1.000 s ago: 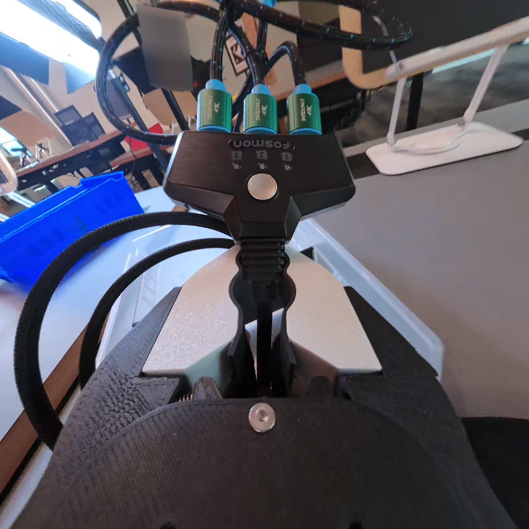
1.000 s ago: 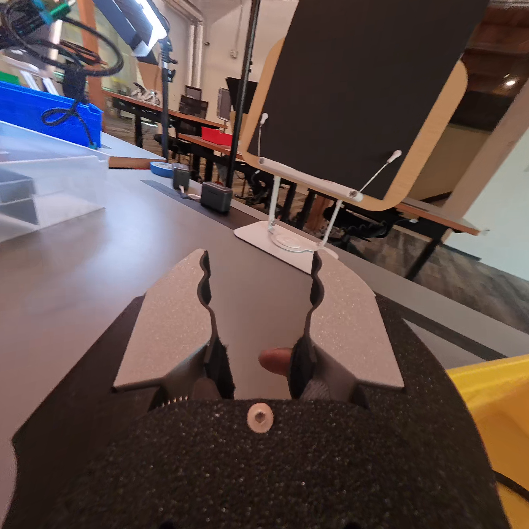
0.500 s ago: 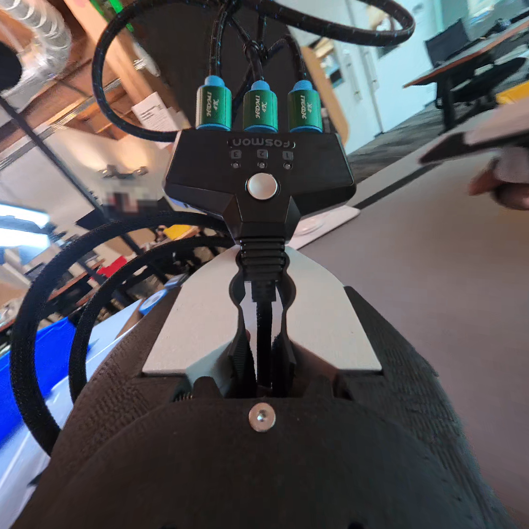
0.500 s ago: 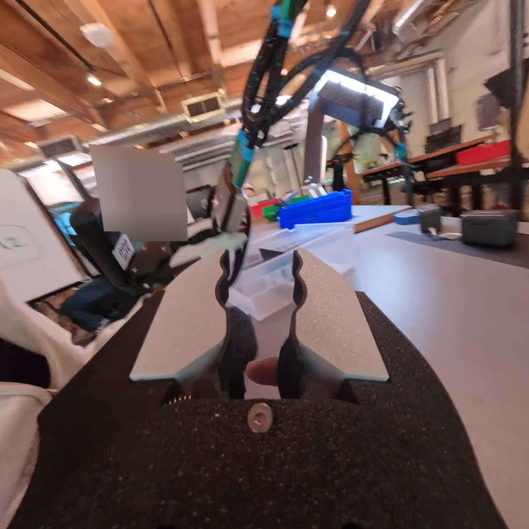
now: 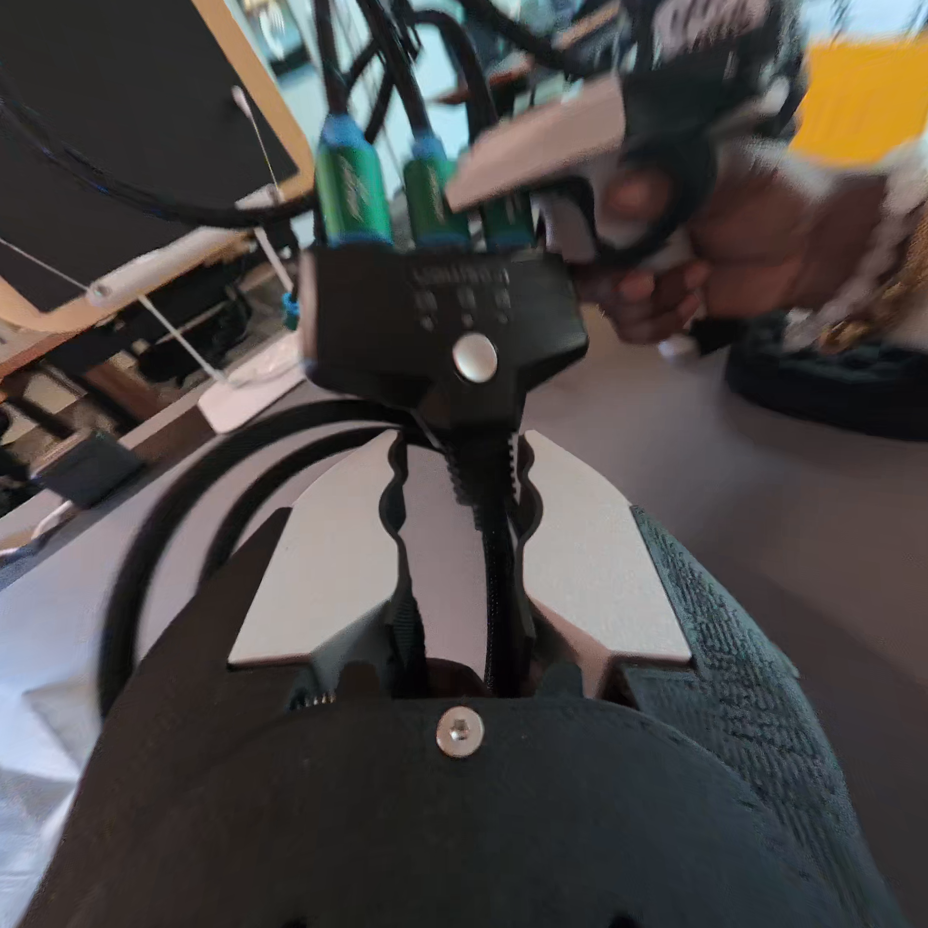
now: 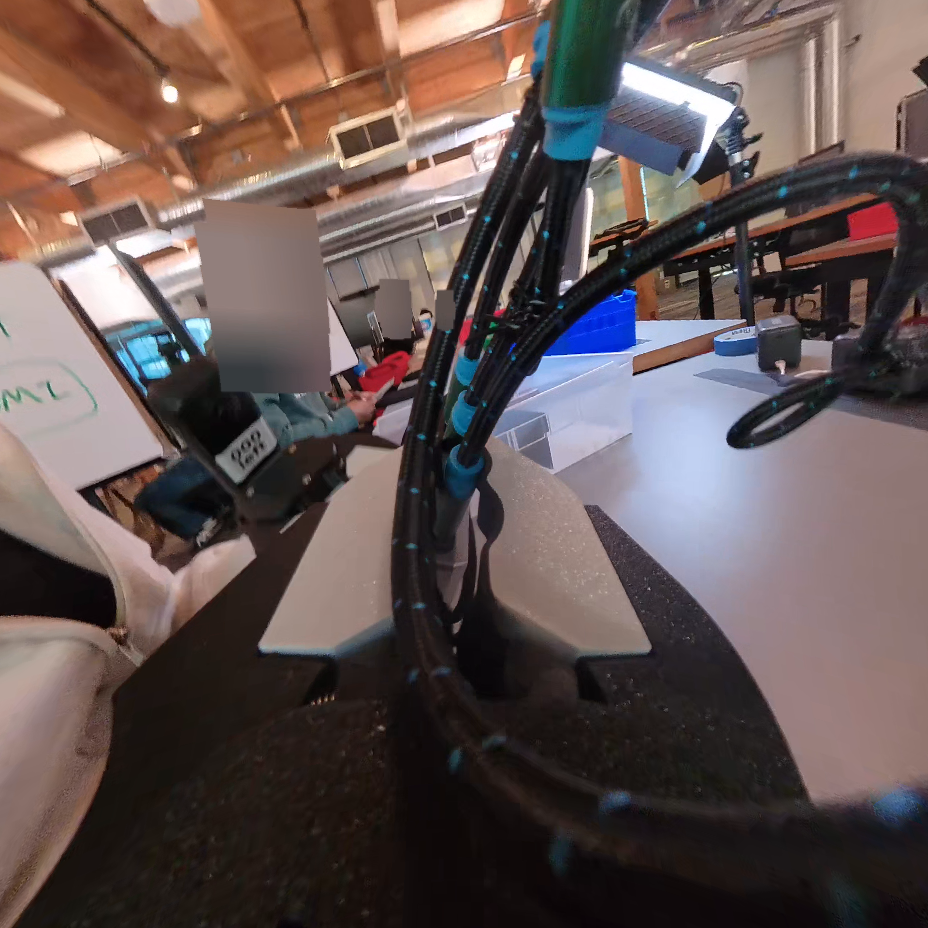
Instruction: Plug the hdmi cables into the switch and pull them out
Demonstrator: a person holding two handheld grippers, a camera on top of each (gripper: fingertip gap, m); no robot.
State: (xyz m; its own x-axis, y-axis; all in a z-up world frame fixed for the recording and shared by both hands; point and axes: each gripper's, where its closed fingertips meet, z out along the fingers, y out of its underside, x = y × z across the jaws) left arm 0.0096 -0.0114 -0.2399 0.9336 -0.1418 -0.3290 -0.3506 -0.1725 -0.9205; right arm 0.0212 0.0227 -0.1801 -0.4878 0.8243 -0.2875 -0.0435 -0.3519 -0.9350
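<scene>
Left gripper (image 5: 459,489): jaws parted, the switch's (image 5: 442,326) ribbed cord against the 3 o'clock finger. Switch at 12 o'clock, three green plugs (image 5: 351,193) seated. Right gripper (image 6: 459,494): pinching the rightmost plug (image 6: 454,494); braided cables (image 6: 502,281) trailed toward 12 o'clock.

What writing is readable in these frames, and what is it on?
I don't quote writing; these things carry it:
Switch: raised brand line and port marks, blurred.
Green plugs: print, blurred.
Whiteboard: green handwriting, cut off.
White tag: short, legible.
Blue tape roll: label, too small.
</scene>
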